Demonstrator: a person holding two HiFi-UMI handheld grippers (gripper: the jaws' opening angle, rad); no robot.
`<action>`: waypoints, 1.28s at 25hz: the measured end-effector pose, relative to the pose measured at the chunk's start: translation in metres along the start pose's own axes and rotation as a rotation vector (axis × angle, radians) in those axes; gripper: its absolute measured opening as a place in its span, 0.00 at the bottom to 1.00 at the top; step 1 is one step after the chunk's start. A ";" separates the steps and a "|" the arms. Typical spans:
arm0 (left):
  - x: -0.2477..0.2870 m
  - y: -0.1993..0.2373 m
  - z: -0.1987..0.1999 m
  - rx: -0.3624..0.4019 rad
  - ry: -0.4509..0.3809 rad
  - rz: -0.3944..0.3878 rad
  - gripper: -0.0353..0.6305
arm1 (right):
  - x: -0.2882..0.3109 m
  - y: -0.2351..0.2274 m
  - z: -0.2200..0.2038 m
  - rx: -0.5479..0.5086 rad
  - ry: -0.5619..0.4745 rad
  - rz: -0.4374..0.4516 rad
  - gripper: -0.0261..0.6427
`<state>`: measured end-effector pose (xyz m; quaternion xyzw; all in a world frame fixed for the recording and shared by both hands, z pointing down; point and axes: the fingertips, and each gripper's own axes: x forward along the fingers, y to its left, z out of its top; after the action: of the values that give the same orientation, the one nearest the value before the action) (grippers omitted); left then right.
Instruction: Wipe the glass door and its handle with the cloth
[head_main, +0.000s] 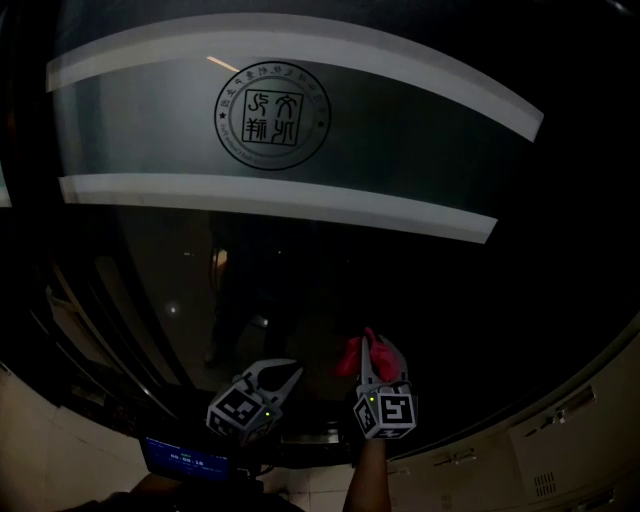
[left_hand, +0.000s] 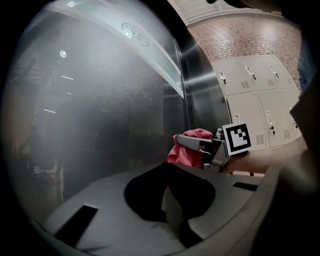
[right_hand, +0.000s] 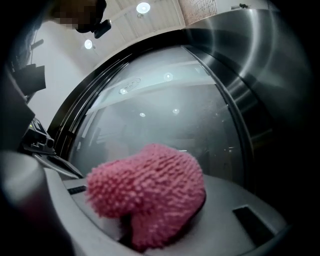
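Head view showed both grippers held low before the glass door (head_main: 300, 270), side by side and apart. The right gripper (head_main: 372, 350) pointed up at the pane on a forearm (head_main: 368, 482) rising from the bottom edge, its jaws clamped on the pink cloth (head_main: 350, 357), which sat at or very near the glass. In the right gripper view the cloth (right_hand: 150, 195) bulged out between the jaws. The left gripper (head_main: 272, 372) tilted rightward, its jaws spread with nothing between them. Above them the dark pane ran wide and free up to a frosted band (head_main: 150, 140) bearing a round emblem (head_main: 272, 115). A steel frame (left_hand: 197, 95) bounded the glass on the right, with lockers (left_hand: 260, 100) beyond it.
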<state>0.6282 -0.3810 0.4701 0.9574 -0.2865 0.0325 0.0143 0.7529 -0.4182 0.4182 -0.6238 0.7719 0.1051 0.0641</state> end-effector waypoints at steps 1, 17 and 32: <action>0.003 -0.001 0.000 0.001 0.000 -0.001 0.06 | -0.003 -0.009 0.000 0.000 0.002 -0.015 0.13; -0.125 0.067 -0.003 0.009 0.035 0.078 0.06 | 0.024 0.191 0.020 0.067 -0.037 0.169 0.13; -0.307 0.132 0.000 -0.025 -0.013 0.129 0.06 | -0.017 0.432 0.037 0.130 0.033 0.298 0.13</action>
<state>0.2998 -0.3229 0.4497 0.9369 -0.3480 0.0238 0.0221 0.3337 -0.3070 0.4219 -0.4986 0.8620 0.0529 0.0751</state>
